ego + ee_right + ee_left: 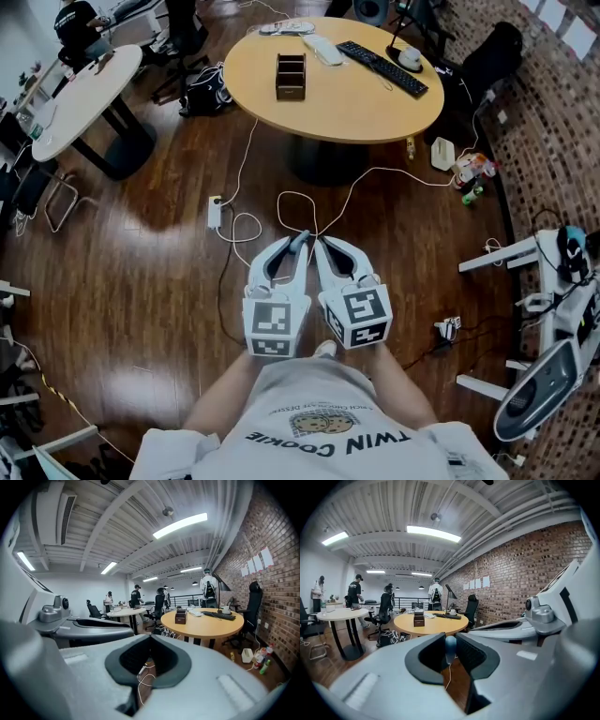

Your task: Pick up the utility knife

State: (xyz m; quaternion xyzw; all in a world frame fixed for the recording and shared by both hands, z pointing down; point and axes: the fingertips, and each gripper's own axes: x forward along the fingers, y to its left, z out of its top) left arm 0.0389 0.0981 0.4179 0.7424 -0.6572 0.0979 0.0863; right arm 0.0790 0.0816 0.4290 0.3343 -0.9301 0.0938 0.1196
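Note:
In the head view my two grippers are held side by side over the wooden floor, pointing toward a round wooden table [356, 108]. My left gripper [298, 240] is shut on a slim blue-grey object [299, 242] that stands up between its tips; it looks like the utility knife's handle. In the left gripper view the rounded blue end of the knife [450, 648] sits pinched between the dark pads of the left gripper [450, 644]. My right gripper [319, 246] is shut with nothing in it. In the right gripper view its tips [150, 638] meet.
On the round table stand a dark wooden box [291, 77], a keyboard [382, 67] and a cup. White cables and a power strip [215, 212] lie on the floor ahead. A white table [75, 98] stands at the left, and white equipment frames [553, 309] at the right.

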